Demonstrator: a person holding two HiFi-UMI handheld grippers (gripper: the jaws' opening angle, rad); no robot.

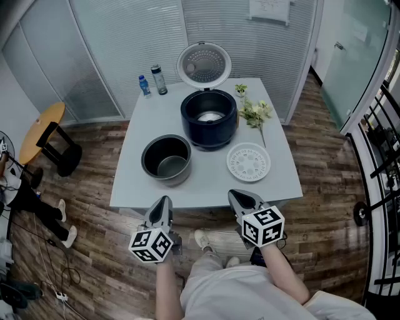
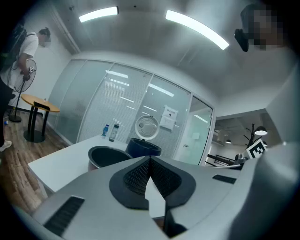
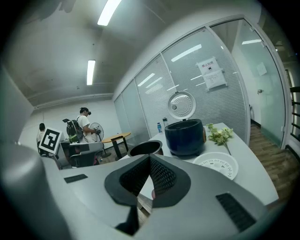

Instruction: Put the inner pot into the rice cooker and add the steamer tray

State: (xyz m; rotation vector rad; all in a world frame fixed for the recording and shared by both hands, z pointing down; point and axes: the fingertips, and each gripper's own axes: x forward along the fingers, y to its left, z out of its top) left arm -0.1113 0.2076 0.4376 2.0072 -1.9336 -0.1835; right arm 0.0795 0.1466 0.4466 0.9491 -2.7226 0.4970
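Holding nothing, left gripper [image 1: 164,202] and right gripper [image 1: 237,197] shut; one each: rice cooker [image 1: 192,127], inner pot [image 1: 166,160], steamer tray [image 1: 249,162].

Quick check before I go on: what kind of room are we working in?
Probably an office or lab, not a kitchen: blind-covered glass partitions, a posted notice, wood floor, and the rice cooker on a plain white table.
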